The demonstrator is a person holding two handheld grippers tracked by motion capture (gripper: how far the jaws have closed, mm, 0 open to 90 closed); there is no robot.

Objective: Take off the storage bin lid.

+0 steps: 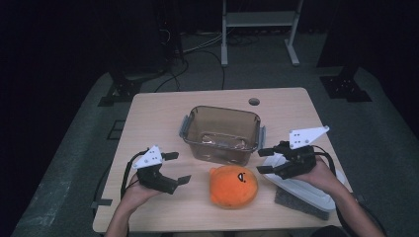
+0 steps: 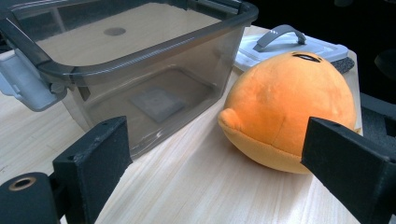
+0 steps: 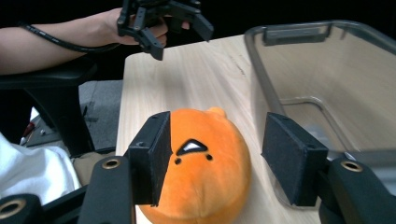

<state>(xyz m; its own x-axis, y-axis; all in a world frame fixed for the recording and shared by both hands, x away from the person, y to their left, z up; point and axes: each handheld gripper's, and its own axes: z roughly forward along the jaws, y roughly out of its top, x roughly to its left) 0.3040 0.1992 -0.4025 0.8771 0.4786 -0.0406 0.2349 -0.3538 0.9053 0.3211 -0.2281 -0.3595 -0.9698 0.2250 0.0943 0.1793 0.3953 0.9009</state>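
High view: my grippers, left (image 1: 175, 168) and right (image 1: 262, 161), both gape, flanking the orange plush (image 1: 233, 186) lying at six o'clock of the bin (image 1: 221, 133). I judge grasping's next: close in.
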